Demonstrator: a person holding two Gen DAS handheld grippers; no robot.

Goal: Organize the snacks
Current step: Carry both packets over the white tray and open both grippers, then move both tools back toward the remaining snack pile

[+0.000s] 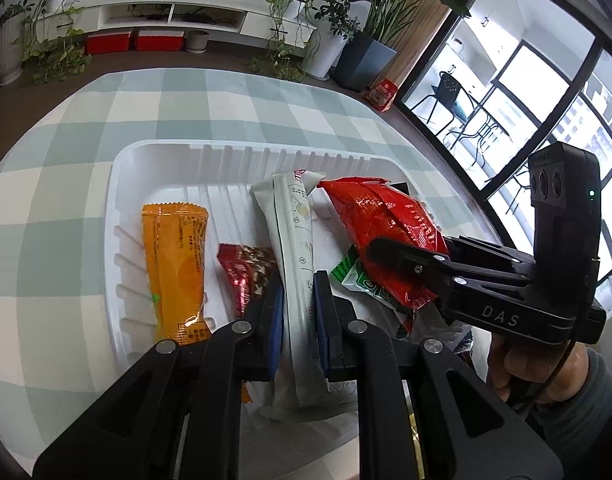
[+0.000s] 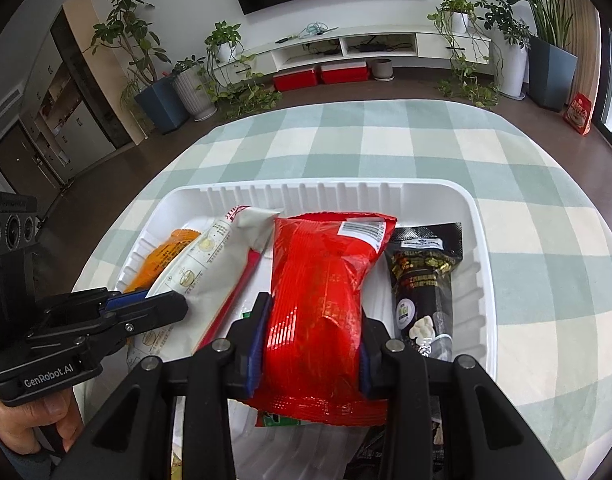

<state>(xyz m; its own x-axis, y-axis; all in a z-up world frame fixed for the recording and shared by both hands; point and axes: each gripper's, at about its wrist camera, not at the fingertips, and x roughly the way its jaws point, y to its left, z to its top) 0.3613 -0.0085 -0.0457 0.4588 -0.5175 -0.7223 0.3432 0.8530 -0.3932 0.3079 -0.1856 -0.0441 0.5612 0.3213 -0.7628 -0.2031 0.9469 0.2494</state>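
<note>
In the white tray point(image 1: 157, 152) on the checked table point(image 1: 65, 184), an orange packet point(image 1: 173, 264) and a dark red packet point(image 1: 245, 276) lie left of the left claw point(image 1: 298, 312). This claw is clamped on the long white packet point(image 1: 293, 240), low over the tray. The right claw point(image 2: 312, 344) is clamped on the red bag point(image 2: 326, 296); a black packet point(image 2: 424, 280) lies to its right. I judge most snacks are placed; these two remain to release.
</note>
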